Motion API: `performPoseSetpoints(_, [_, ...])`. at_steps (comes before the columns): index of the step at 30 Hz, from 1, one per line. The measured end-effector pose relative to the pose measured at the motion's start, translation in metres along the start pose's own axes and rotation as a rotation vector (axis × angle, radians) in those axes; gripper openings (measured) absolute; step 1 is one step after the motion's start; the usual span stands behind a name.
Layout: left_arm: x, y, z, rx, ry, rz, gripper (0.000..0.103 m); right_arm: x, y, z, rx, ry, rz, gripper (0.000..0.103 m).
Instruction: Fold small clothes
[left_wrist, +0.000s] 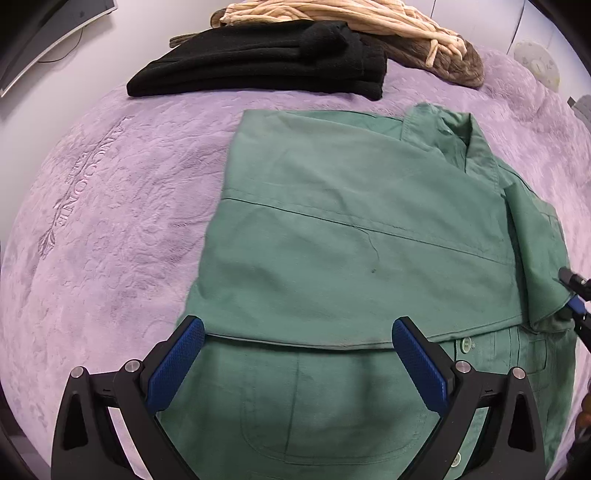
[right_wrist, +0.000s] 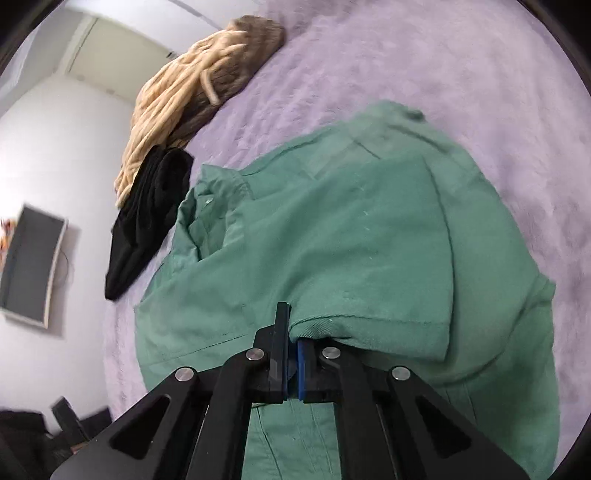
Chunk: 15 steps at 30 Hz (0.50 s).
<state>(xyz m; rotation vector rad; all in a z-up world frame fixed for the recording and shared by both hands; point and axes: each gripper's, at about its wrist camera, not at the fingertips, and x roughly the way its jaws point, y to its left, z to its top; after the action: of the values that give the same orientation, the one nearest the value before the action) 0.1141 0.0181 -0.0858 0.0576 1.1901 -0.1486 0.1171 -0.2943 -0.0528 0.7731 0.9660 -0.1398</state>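
A green button shirt lies partly folded on a purple plush blanket, collar at the upper right. My left gripper hovers open over the shirt's near folded edge, with nothing between its blue pads. In the right wrist view the shirt bulges upward. My right gripper is shut on the hem of a short sleeve, and the cloth drapes over one finger and hides it. The right gripper also shows at the shirt's right edge in the left wrist view.
A folded black garment lies beyond the shirt, with a beige striped garment and a brown one behind it. A curved monitor stands past the blanket's edge. Bare blanket stretches to the left of the shirt.
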Motion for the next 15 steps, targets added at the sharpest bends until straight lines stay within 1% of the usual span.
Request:
performPoseSetpoints(1, [-0.001, 0.003, 0.001, -0.004, -0.005, -0.006, 0.102, 0.000, 0.030, 0.000, -0.155, -0.013, -0.033, 0.004])
performPoseSetpoints(3, [-0.003, 0.008, 0.003, -0.012, -0.015, -0.018, 0.102, 0.009, 0.081, -0.014, -0.392, 0.006, -0.063, 0.004])
performPoseSetpoints(4, [-0.004, 0.012, 0.004, -0.020, -0.021, -0.025, 0.102, 0.017, 0.099, -0.023, -0.477, 0.030, -0.071, 0.004])
performPoseSetpoints(5, [-0.004, 0.016, 0.004, -0.029, -0.023, -0.029, 0.102, 0.028, 0.117, -0.035, -0.566, 0.061, -0.092, 0.006])
performPoseSetpoints(7, [-0.003, 0.024, 0.005, -0.056, -0.022, -0.033, 0.102, 0.051, 0.137, -0.064, -0.703, 0.132, -0.157, 0.008])
performPoseSetpoints(8, [-0.001, 0.028, 0.005, -0.072, -0.019, -0.029, 0.102, 0.058, 0.138, -0.073, -0.733, 0.153, -0.176, 0.015])
performPoseSetpoints(9, [-0.001, 0.032, 0.006, -0.089, -0.017, -0.027, 0.102, 0.067, 0.137, -0.082, -0.753, 0.196, -0.186, 0.022])
performPoseSetpoints(10, [0.000, 0.037, 0.006, -0.108, -0.016, -0.029, 0.102, 0.069, 0.132, -0.088, -0.745, 0.230, -0.171, 0.038])
performPoseSetpoints(11, [0.001, 0.041, 0.006, -0.125, -0.012, -0.032, 0.102, 0.068, 0.126, -0.092, -0.719, 0.249, -0.144, 0.046])
performPoseSetpoints(12, [0.002, 0.043, 0.006, -0.135, -0.009, -0.034, 0.102, 0.062, 0.120, -0.093, -0.683, 0.252, -0.112, 0.046])
performPoseSetpoints(14, [0.004, 0.043, 0.007, -0.141, -0.004, -0.056, 0.102, 0.048, 0.104, -0.089, -0.613, 0.256, -0.078, 0.047])
performPoseSetpoints(15, [0.004, 0.041, 0.007, -0.135, -0.003, -0.071, 0.102, 0.037, 0.088, -0.083, -0.550, 0.255, -0.060, 0.047])
